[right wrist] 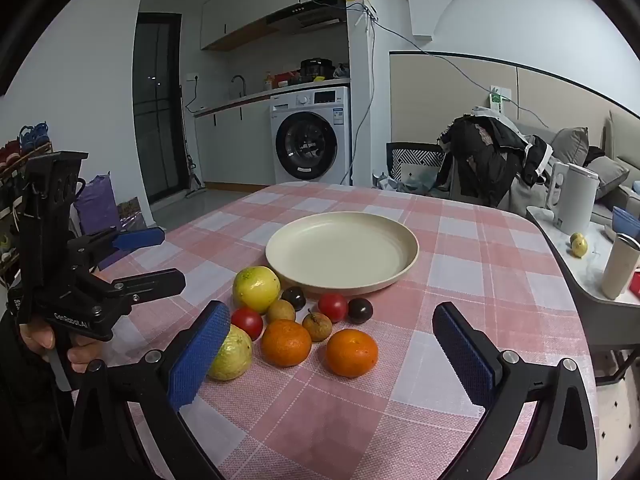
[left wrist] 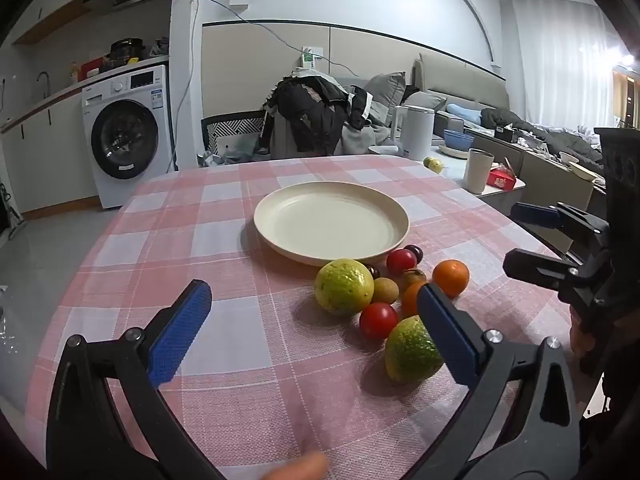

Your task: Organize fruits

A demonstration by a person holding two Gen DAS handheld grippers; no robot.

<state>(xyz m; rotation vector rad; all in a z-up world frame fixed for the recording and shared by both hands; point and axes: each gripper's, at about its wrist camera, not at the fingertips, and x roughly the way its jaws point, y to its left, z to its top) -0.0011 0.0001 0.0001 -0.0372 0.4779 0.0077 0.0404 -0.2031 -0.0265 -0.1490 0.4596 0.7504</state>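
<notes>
A cream plate (right wrist: 342,256) (left wrist: 332,220) lies bare on the pink checked tablecloth. Just in front of it is a cluster of fruit: two yellow-green guavas (right wrist: 256,288) (right wrist: 232,354), two oranges (right wrist: 286,342) (right wrist: 351,352), two red tomatoes (right wrist: 247,322) (right wrist: 333,307), dark plums (right wrist: 360,310) and small brown longans (right wrist: 317,326). My right gripper (right wrist: 329,310) hovers open over the near side of the cluster, holding nothing. My left gripper (left wrist: 312,296) is open too, left of the fruit, its right finger covering part of an orange (left wrist: 412,298) and the near guava (left wrist: 412,354).
A side table (right wrist: 592,292) on the right carries a white kettle (right wrist: 576,200), a beige cup (right wrist: 620,266), blue bowls and small yellow fruit (right wrist: 579,245). A chair draped with dark clothes (right wrist: 488,156) stands behind the table. The washing machine (right wrist: 310,136) is far back.
</notes>
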